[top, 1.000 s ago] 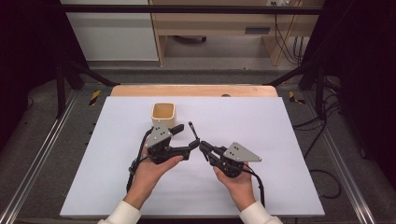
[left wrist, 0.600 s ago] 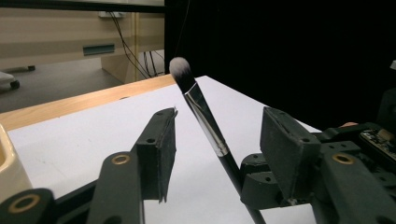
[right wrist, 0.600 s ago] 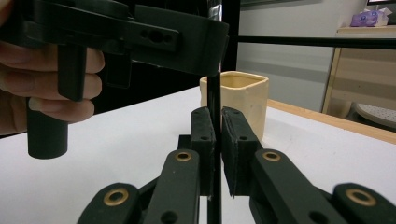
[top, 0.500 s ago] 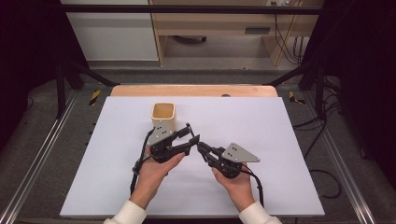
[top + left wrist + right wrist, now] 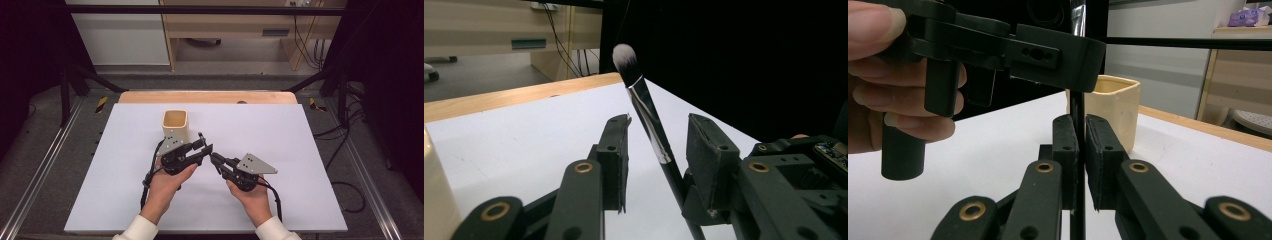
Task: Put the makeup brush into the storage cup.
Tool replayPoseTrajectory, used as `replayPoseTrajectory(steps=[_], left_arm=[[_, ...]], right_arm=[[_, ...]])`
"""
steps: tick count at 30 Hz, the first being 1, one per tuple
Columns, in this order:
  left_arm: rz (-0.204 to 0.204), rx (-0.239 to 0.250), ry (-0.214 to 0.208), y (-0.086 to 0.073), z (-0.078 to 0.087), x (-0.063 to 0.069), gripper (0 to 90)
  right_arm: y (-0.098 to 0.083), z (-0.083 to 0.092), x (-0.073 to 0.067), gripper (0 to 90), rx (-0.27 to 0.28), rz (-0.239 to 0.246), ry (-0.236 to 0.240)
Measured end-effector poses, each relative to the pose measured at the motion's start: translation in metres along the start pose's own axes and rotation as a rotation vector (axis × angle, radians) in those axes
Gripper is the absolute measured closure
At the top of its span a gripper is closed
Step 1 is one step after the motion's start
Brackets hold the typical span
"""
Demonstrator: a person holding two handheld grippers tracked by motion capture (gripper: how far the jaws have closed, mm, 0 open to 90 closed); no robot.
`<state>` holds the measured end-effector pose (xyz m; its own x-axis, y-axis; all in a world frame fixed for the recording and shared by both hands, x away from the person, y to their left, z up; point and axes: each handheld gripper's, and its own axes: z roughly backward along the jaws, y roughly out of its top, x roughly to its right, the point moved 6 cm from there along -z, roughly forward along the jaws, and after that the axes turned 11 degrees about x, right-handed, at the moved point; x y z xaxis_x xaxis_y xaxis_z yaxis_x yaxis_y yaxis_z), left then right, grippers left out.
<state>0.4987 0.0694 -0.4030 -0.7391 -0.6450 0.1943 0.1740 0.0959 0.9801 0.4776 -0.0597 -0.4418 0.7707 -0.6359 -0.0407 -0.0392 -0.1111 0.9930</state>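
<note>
We are working at a white tabletop (image 5: pixel 300 150), and at the far left of our things a cream cup (image 5: pixel 175 125) is standing upright, just behind our left hand (image 5: pixel 167 182).

Our left tongs (image 5: pixel 204 148) are pointing right toward the middle of the tabletop. Their jaws have just been closing, and in the left gripper view the left tongs (image 5: pixel 659 145) are standing apart with a makeup brush (image 5: pixel 646 112) rising between them. The brush's shaft is passing through the gap nearer the right-hand pad, and we cannot tell whether that pad is touching it; the other pad is standing clear of it. The brush's white-tipped bristles are pointing up and away, above the jaw tips.

Moving right, our right tongs (image 5: pixel 215 159) are pointing left and meeting the left tongs near the middle of the tabletop. In the right gripper view the right tongs (image 5: pixel 1081 135) are clamping the thin dark handle of the brush (image 5: pixel 1077 107), which is standing upright between the pressed pads. So the brush is being held off the tabletop, between the two grippers, near the cup. Behind the clamped jaws in that view the cream cup (image 5: pixel 1115 112) is sitting on the white surface, and our left hand (image 5: pixel 878 75) is wrapping around its gripper at the left.
</note>
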Motion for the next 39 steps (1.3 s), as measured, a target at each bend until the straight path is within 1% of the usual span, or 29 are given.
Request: replayPoseTrajectory(steps=[3, 11, 14, 18, 21, 22, 23, 24, 25, 28, 32, 35, 37, 39], left_arm=[[0.007, 0.002, -0.001, -0.001, -0.001, 0.001, 63.6], [0.019, 0.003, -0.005, -0.003, -0.002, 0.001, 72.2], [0.030, 0.006, -0.005, -0.003, -0.002, 0.001, 74.1], [0.046, 0.006, -0.017, -0.004, -0.001, 0.001, 78.5], [0.062, 0.011, -0.042, -0.004, -0.001, 0.004, 82.2], [0.056, 0.012, -0.047, -0.004, -0.001, 0.006, 83.3], [0.039, 0.012, -0.043, -0.004, -0.001, 0.007, 83.5], [0.028, 0.011, -0.043, -0.004, -0.001, 0.008, 83.6], [0.021, 0.014, -0.041, -0.003, -0.001, 0.008, 83.6], [-0.002, 0.024, -0.026, -0.001, 0.000, 0.007, 83.6], [-0.017, 0.029, -0.010, 0.000, 0.002, 0.003, 83.6], [-0.019, 0.040, -0.001, 0.002, 0.004, 0.000, 83.6], [-0.023, 0.043, 0.004, 0.002, 0.005, -0.001, 83.6], [-0.040, 0.041, 0.011, 0.002, 0.007, -0.003, 83.6]], right_arm=[[0.000, 0.000, 0.000, 83.9, 0.001, 0.003, 0.002], [-0.001, -0.001, -0.001, 83.9, -0.005, -0.002, 0.004], [-0.001, -0.001, -0.001, 83.9, -0.005, -0.003, 0.006], [-0.002, -0.001, -0.001, 83.9, -0.009, -0.004, 0.007], [-0.002, -0.002, -0.002, 83.9, -0.010, -0.011, 0.009], [-0.003, -0.002, -0.002, 83.8, -0.011, -0.010, 0.013], [-0.003, -0.002, -0.002, 83.7, -0.012, -0.015, 0.016], [-0.003, -0.002, -0.002, 83.6, -0.012, -0.024, 0.017], [-0.003, -0.002, -0.002, 82.7, -0.012, -0.023, 0.022], [-0.003, -0.002, -0.002, 79.2, -0.013, -0.028, 0.026], [-0.005, -0.003, -0.002, 75.0, -0.024, -0.031, 0.020], [-0.006, -0.003, -0.001, 71.3, -0.038, -0.032, 0.010], [-0.007, -0.003, 0.001, 68.1, -0.044, -0.036, 0.001], [-0.008, -0.003, 0.003, 61.9, -0.058, -0.039, -0.008]])
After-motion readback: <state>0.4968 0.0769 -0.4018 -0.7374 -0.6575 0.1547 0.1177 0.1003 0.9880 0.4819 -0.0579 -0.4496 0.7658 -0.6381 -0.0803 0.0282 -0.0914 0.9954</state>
